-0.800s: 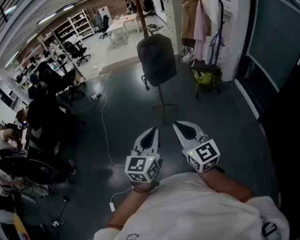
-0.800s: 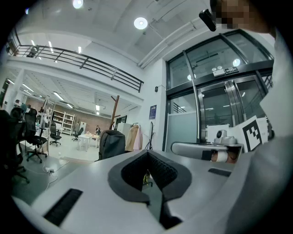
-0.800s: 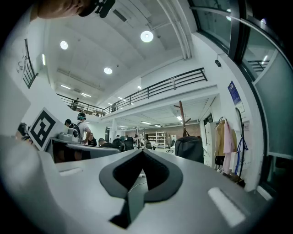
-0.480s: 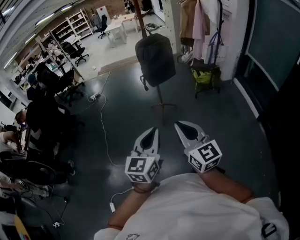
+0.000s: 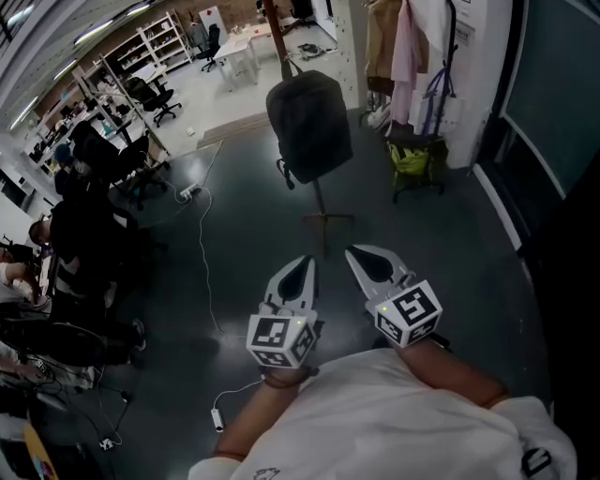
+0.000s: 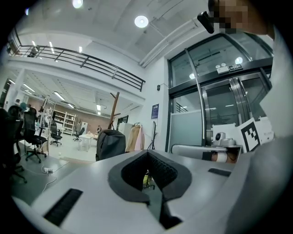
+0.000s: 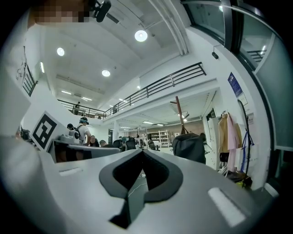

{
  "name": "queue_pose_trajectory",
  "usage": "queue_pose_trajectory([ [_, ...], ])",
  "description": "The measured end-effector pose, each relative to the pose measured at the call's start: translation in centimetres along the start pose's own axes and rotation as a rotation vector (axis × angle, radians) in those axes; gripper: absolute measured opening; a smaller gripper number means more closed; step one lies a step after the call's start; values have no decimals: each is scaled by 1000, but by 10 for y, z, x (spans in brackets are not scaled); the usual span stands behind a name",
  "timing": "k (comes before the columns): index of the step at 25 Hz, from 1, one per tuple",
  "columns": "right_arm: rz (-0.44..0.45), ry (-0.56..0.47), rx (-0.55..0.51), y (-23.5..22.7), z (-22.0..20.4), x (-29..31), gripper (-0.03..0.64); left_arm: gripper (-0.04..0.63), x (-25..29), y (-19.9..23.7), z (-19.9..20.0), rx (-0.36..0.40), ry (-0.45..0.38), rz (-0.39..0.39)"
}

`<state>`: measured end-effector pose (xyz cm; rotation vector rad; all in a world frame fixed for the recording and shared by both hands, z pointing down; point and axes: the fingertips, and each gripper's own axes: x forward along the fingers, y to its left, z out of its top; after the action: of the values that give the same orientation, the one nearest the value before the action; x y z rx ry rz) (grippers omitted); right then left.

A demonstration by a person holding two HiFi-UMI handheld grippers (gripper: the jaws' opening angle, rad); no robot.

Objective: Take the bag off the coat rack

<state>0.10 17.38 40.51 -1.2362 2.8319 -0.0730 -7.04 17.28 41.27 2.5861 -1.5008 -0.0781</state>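
A dark grey backpack [image 5: 309,127] hangs by its top loop on a wooden coat rack [image 5: 273,21] whose thin pole runs down to feet [image 5: 327,219] on the dark floor. My left gripper [image 5: 306,264] and right gripper [image 5: 359,253] are side by side in front of my chest, both shut and empty, well short of the rack. The left gripper view has the backpack [image 6: 110,144] far off, left of the jaws' tip [image 6: 147,153]. In the right gripper view the backpack [image 7: 188,147] is right of the tip [image 7: 143,152].
A clothes rail with hanging garments [image 5: 405,42] and a green bag [image 5: 412,155] stand right of the rack. A glass wall [image 5: 553,103] runs along the right. A white cable [image 5: 202,258] crosses the floor at left. People sit at desks [image 5: 80,220] on the left.
The backpack and rack sit slightly lower and nearer in the head view. Both grippers keep the same shut pose side by side.
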Motion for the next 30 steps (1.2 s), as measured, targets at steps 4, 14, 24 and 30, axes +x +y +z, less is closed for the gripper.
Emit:
queue_pose_trajectory([
  [4, 45, 6, -9, -48, 7, 19, 3, 6, 51, 5, 7, -17, -23, 35],
  [14, 97, 20, -6, -143, 20, 43, 3, 6, 138, -3, 12, -24, -26, 107],
  [24, 85, 31, 27, -182, 10, 69, 3, 6, 183, 19, 9, -28, -14, 109],
  [30, 78, 40, 11, -197, 9, 93, 3, 6, 214, 37, 13, -31, -19, 81],
])
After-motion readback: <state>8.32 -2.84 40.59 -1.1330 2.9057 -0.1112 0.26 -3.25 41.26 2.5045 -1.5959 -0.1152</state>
